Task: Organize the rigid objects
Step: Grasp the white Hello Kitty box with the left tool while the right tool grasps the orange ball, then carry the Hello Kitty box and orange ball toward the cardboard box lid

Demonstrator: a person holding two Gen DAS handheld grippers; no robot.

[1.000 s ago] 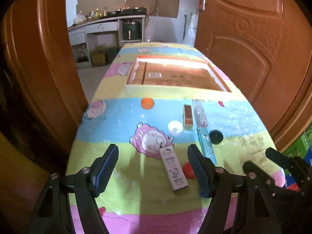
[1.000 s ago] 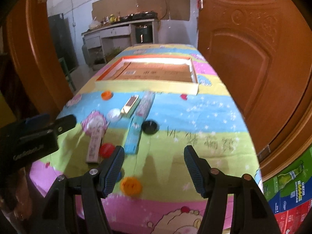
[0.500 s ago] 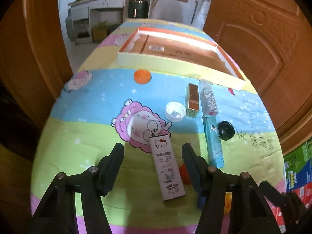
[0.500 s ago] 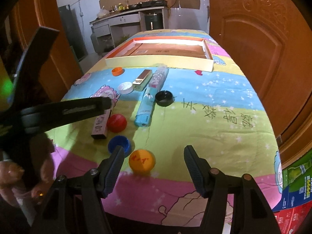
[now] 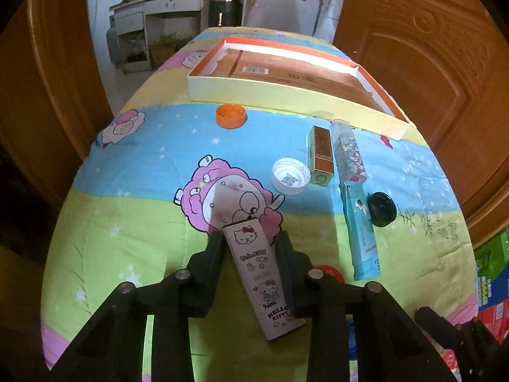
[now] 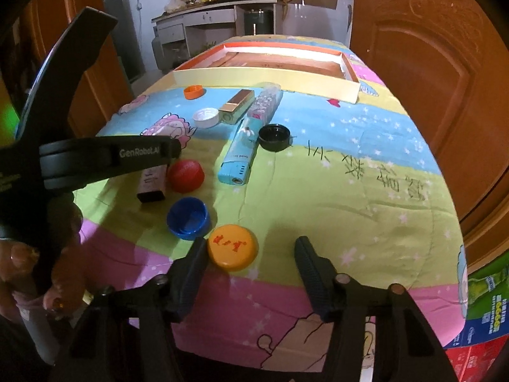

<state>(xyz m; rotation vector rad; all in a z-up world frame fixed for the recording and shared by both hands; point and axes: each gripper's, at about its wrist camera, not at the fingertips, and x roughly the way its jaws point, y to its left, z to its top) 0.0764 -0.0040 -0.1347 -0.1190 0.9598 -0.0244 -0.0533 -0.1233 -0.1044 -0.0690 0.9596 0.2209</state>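
A long pink cartoon-printed box lies on the quilt-covered table, the left gripper having just closed its jaws onto its sides. The right gripper, jaws closing but still apart, flanks a yellow cap; blue and red caps sit close by.

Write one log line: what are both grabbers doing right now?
left gripper: jaws closing on pink box | right gripper: jaws closing, yellow cap between, not gripped | tray: no items
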